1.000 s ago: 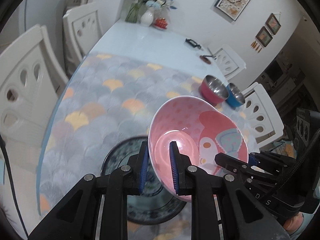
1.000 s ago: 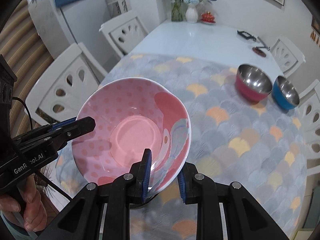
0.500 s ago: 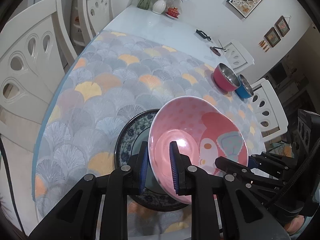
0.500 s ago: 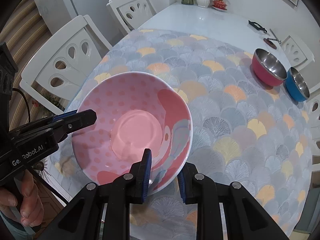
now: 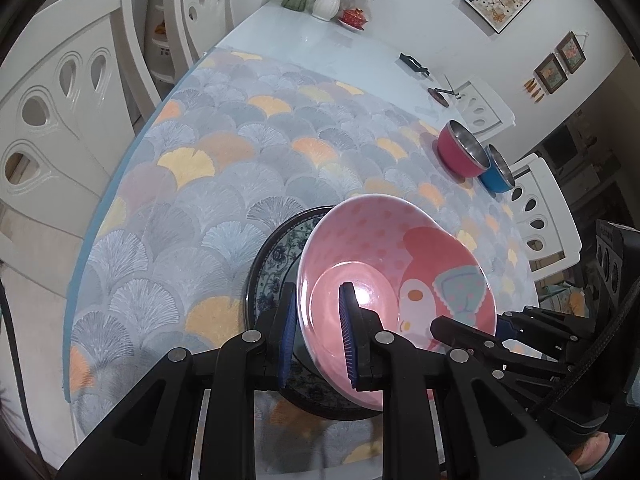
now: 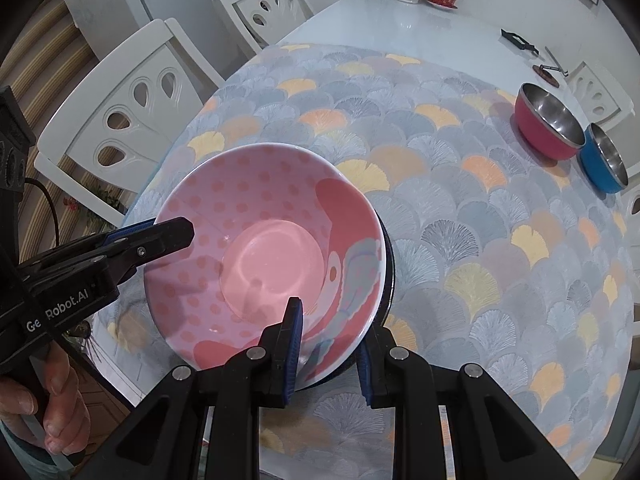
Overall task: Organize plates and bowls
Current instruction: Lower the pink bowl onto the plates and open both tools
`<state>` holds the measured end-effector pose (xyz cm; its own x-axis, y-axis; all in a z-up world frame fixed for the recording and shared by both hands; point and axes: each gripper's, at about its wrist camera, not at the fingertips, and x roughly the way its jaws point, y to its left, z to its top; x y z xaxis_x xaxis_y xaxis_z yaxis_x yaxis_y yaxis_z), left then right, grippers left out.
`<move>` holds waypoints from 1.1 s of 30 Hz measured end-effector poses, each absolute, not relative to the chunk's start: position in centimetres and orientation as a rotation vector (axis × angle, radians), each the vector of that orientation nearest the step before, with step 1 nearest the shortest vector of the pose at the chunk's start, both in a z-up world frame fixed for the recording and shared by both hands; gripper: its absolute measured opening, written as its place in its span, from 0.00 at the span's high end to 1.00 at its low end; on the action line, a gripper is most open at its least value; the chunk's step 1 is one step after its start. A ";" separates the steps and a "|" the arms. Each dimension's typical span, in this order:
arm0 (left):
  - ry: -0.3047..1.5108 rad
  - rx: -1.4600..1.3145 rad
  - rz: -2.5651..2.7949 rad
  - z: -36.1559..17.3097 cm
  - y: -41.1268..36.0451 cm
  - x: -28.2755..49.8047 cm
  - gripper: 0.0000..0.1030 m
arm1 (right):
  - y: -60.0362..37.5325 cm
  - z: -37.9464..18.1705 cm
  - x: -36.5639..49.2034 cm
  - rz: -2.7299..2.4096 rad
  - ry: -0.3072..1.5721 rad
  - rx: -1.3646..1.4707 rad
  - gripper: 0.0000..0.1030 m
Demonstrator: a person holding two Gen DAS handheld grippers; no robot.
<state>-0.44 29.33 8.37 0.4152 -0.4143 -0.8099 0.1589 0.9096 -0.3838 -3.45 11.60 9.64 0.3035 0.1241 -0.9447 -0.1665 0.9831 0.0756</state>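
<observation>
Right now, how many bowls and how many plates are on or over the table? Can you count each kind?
Bowls: 3 — the pink cartoon-print bowl, the red-sided steel bowl, the blue-sided steel bowl.
Plates: 1 — the dark-rimmed blue-patterned plate under the pink bowl.
Total: 4

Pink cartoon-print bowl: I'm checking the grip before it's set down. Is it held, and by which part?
Yes. The pink cartoon-print bowl is held by its rim: the left claw and right claw each pinch the rim wall at opposite sides.
</observation>
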 end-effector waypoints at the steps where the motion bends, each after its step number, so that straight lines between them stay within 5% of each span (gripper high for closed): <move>1: 1.089 -0.266 -0.365 8.3 29.4 -0.4 0.83 | 11.7 9.6 -3.5 0.192 1.249 -0.039 0.78; 33: 0.977 -0.238 -0.342 13.2 30.9 2.3 0.82 | 9.9 13.5 -2.6 0.167 1.172 0.004 0.77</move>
